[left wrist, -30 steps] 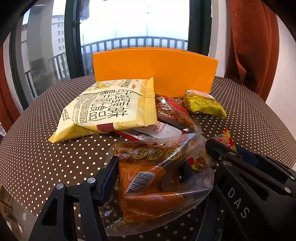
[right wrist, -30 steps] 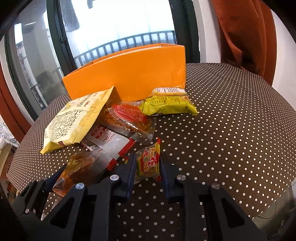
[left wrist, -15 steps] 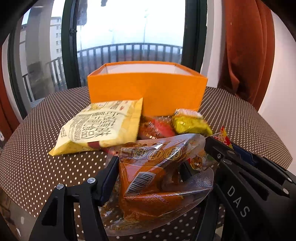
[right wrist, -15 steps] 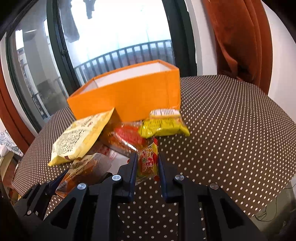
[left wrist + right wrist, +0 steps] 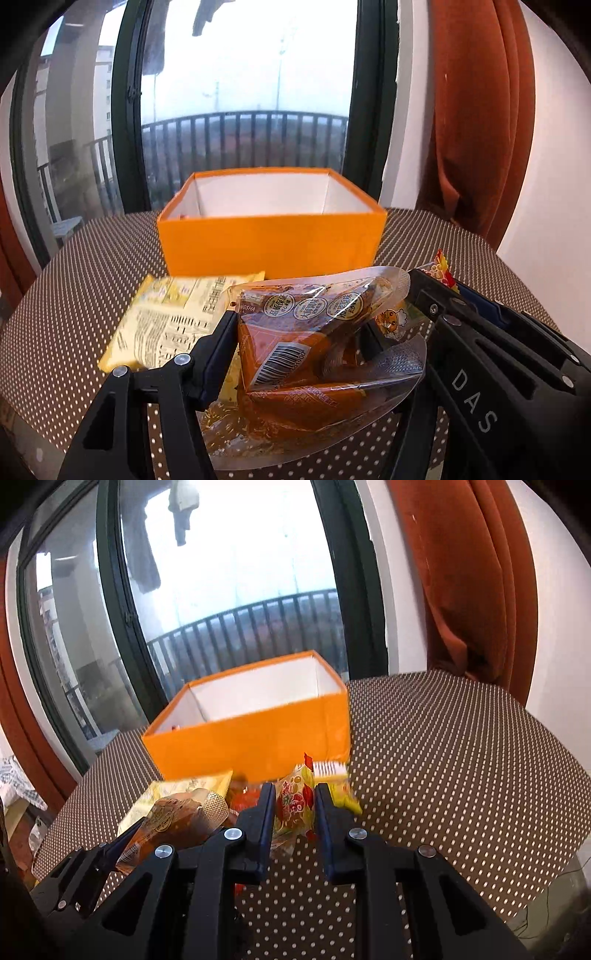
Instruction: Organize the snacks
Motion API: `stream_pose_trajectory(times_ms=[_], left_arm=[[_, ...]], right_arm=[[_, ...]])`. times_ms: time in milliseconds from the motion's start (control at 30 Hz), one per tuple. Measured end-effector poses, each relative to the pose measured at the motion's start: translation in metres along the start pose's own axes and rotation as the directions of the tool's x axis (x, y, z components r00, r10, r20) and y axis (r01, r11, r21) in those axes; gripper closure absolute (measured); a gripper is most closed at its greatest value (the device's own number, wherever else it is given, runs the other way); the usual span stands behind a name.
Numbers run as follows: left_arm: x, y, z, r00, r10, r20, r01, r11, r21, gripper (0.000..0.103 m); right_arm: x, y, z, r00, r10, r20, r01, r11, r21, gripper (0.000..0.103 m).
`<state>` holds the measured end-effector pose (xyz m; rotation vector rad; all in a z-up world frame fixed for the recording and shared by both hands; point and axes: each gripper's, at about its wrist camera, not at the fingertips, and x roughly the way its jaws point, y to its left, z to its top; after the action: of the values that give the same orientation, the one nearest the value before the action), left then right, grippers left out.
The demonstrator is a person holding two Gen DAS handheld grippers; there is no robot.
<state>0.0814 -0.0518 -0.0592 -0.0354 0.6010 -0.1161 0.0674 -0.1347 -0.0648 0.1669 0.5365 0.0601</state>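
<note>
The left gripper (image 5: 299, 332) is clamped on a clear vacuum pouch of orange-brown meat snack (image 5: 314, 350), which sits between its two fingers and bulges out past them toward the camera, above the table. Only the left finger (image 5: 216, 347) shows plainly; the other is mostly hidden behind the pouch. Just to its right, the right gripper (image 5: 294, 808) pinches a small red-and-yellow candy packet (image 5: 293, 806), held upright in a narrow gap between the blue-edged fingers. From the left wrist view only the top corner of that packet (image 5: 441, 266) peeks over the right gripper's black body.

Beyond both, a large yellow snack bag (image 5: 173, 317) lies flat on the brown dotted tablecloth (image 5: 461, 775), blurred. A yellow-green packet (image 5: 341, 794) and something red (image 5: 247, 797) lie behind the right gripper, largely covered.

Farther back stands the open orange box (image 5: 269, 240); its floor is out of sight.
</note>
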Motion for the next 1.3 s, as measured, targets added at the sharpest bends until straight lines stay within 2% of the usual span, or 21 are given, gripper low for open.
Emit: stream_pose_trajectory(times_ms=[267, 333, 433, 600, 1033, 1300], left_arm=[[-0.014, -0.001, 0.029, 0.999, 0.005, 0.046, -0.006, 1.000, 0.015, 0.037], [-0.020, 0.000, 0.040, 0.998, 0.007, 0.064, -0.009, 1.000, 0.022, 0.037], [-0.026, 0.005, 0.051, 0.996, 0.011, 0.093, -0.013, 1.000, 0.022, 0.037], [-0.020, 0.013, 0.066, 0.994, 0.016, 0.107, -0.019, 1.000, 0.022, 0.036], [0.023, 0.028, 0.061, 1.000, 0.000, 0.022, 0.000, 1.000, 0.009, 0.036], [0.035, 0.016, 0.036, 0.999, -0.024, -0.036, 0.025, 1.000, 0.011, 0.037]], right_arm=[[-0.013, 0.005, 0.029, 0.999, 0.013, 0.046, -0.012, 1.000, -0.009, 0.079], [-0.016, 0.008, 0.038, 0.998, 0.026, 0.061, -0.025, 1.000, -0.010, 0.082], [-0.020, 0.016, 0.051, 0.996, 0.030, 0.086, -0.028, 0.999, -0.024, 0.082], [-0.013, 0.025, 0.063, 0.994, 0.046, 0.101, -0.043, 0.999, -0.032, 0.083], [0.031, 0.027, 0.059, 0.999, 0.040, 0.027, -0.039, 0.999, -0.019, 0.083], [0.040, 0.015, 0.035, 0.999, -0.023, -0.045, 0.022, 0.999, -0.039, 0.078]])
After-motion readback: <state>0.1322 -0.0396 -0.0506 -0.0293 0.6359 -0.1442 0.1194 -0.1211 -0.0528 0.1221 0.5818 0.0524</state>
